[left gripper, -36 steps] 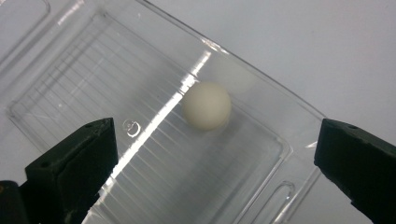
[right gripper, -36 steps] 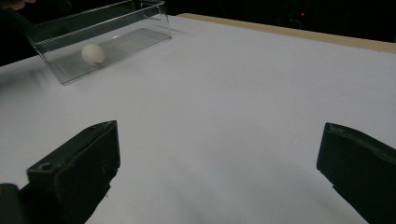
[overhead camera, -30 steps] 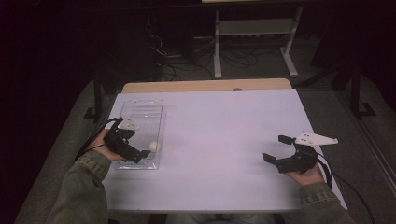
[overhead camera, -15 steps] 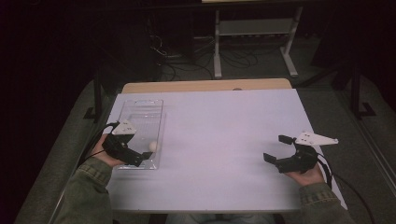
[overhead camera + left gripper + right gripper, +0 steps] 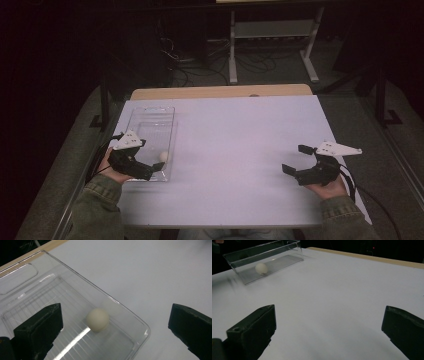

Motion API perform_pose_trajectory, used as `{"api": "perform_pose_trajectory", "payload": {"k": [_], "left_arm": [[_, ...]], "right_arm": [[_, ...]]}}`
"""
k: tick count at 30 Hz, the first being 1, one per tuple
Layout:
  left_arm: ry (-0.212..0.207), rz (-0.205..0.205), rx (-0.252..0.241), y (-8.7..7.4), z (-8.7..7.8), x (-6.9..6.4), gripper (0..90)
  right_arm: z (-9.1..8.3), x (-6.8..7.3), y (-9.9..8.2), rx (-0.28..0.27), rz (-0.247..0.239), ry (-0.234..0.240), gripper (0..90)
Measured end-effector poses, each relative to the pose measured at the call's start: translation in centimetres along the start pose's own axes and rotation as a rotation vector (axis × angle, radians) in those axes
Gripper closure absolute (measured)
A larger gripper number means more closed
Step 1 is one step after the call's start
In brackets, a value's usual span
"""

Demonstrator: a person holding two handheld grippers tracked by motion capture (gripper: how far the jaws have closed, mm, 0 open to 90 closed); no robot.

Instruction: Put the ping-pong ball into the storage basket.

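Note:
A small white ball point(image 5: 163, 156) point(image 5: 98, 319) lies loose near the near right corner of a clear plastic tray point(image 5: 150, 117) point(image 5: 75, 272) on the left of the white table point(image 5: 240, 130). My left gripper point(image 5: 152, 157) point(image 5: 115, 330) hovers open over that near end. The ball sits ahead of its jaws, untouched, one jaw over the tray and the other out past the tray's corner. My right gripper point(image 5: 295, 159) point(image 5: 329, 332) is held open and empty above the table's right side, facing the distant tray point(image 5: 269, 255) and ball point(image 5: 261, 268).
The table's wooden far edge point(image 5: 220, 92) shows beyond the white top. A metal stand point(image 5: 272, 30) and cables lie on the dark floor behind. Both sleeved forearms enter from the near edge.
My left gripper has drawn back a little toward the person. The ball has shifted slightly right in the tray and lies apart from the jaws. The right gripper has held still.

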State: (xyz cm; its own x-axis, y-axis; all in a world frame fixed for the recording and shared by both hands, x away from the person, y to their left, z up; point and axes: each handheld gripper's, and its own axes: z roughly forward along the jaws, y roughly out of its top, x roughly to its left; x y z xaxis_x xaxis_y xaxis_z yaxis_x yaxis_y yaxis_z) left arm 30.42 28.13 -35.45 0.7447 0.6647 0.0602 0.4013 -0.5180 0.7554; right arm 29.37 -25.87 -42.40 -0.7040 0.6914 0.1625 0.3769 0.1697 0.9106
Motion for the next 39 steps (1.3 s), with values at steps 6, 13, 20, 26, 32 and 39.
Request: {"api": "perform_pose_trajectory", "payload": {"k": [6,13,20,26,32,39], "left_arm": [[-0.004,-0.001,-0.03,-0.4,-0.3,-0.5,0.0],[-0.004,0.002,-0.044,-0.9,-0.6,-0.5,0.0],[0.003,-0.022,-0.072,-1.8,-0.9,-0.4,0.0],[-0.005,-0.043,-0.105,-2.6,-1.2,-0.4,0.0],[0.013,-0.06,-0.115,-3.6,-1.1,-0.4,0.0],[0.027,-0.087,-0.135,-4.6,-1.3,-0.5,0.0]], "right_arm": [[0.0,0.0,0.0,0.002,0.0,0.0,0.0],[0.0,0.0,0.0,0.002,-0.002,-0.001,0.0],[0.0,0.1,0.0,0.002,-0.002,-0.002,0.0],[0.0,0.1,0.0,0.007,-0.001,-0.002,0.0],[0.0,0.1,0.0,0.007,-0.002,-0.002,0.0],[0.0,0.1,0.0,0.0,-0.007,-0.005,0.0]]}}
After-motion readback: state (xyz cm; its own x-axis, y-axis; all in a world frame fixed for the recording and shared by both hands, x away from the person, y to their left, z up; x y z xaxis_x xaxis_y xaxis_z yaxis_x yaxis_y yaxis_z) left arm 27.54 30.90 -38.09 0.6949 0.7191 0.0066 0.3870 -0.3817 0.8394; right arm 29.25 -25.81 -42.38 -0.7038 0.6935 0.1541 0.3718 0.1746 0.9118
